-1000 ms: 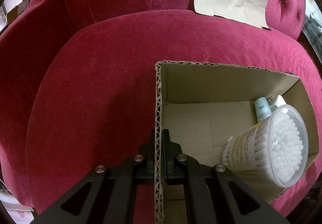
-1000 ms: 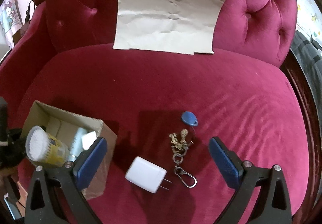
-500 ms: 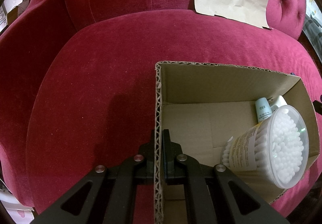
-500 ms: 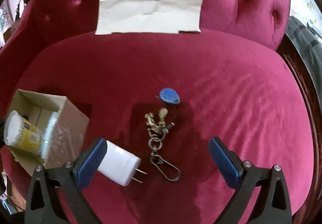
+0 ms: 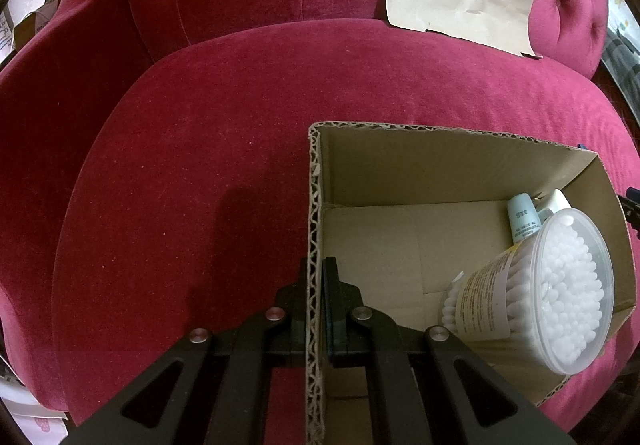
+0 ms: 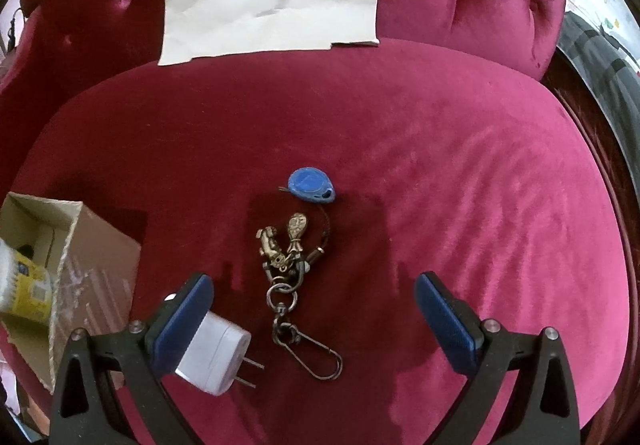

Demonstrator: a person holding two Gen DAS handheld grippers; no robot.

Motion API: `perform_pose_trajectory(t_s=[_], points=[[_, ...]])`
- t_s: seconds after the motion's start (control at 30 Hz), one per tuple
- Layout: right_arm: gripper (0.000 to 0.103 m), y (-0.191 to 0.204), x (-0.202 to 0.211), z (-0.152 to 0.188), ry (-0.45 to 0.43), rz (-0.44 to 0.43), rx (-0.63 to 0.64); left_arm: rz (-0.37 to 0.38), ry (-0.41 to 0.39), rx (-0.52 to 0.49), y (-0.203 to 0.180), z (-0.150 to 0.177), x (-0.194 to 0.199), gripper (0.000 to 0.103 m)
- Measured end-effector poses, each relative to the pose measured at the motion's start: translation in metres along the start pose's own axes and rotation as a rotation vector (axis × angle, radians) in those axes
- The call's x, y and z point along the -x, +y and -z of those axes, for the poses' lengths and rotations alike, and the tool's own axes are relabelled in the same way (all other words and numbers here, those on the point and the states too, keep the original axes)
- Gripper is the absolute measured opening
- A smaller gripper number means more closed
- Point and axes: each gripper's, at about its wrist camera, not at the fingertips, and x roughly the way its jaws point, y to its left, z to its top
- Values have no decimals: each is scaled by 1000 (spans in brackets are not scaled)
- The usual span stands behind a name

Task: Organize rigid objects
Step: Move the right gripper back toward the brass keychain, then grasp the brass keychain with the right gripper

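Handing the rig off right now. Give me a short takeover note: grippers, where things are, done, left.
Left gripper: shut on the near wall of the cardboard box, steadying it on the red sofa seat.
Right gripper: open, low over the seat, holding nothing.
In the box: cotton swab tub, a small pale tube, a white item behind it.
On the seat: keychain between the right fingers; white charger plug partly under the left finger.
Left: keychain and charger into the box.
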Motion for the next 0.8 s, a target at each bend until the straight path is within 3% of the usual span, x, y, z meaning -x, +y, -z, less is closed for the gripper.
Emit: perform_pose_trajectory(t_s=[0.53, 0.8], points=[[100, 4, -28, -8, 30, 17, -19, -1, 0, 0, 0, 0, 0, 4], [75, 10, -30, -8, 31, 25, 5, -1, 0, 0, 0, 0, 0, 4]])
